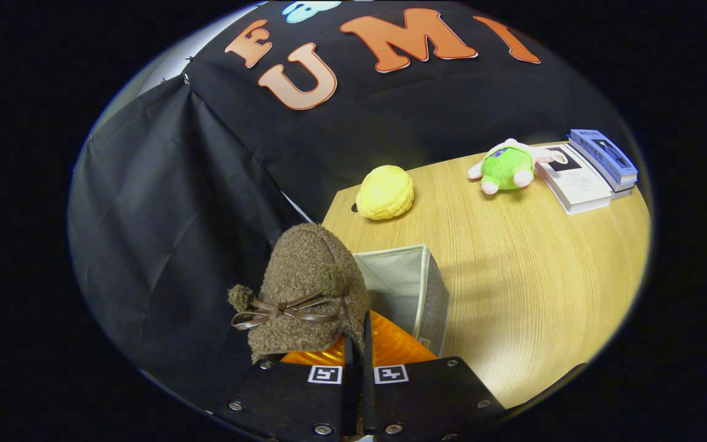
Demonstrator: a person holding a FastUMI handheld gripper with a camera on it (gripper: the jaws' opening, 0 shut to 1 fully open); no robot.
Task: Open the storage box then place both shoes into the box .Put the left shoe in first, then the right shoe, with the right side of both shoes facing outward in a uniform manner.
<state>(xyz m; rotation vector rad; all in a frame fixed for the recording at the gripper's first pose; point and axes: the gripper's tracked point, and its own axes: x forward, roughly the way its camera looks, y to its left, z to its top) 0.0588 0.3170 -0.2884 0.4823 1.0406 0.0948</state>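
A brown fuzzy shoe (307, 288) with a thin bow is pinched by its edge in the gripper (358, 334), whose fingers are nearly closed on it, and it hangs beside the open grey storage box (430, 294). The box stands at the wooden table's (531, 282) near corner. Beyond lie a yellow plush bun (385, 192), a green plush toy (506, 166) and stacked books (593, 169).

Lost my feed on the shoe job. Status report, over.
Gripper shut on fuzzy brown bow-trimmed shoe, held up. Open grey fabric storage box just beyond, on wooden table. Nothing between shoe and box.
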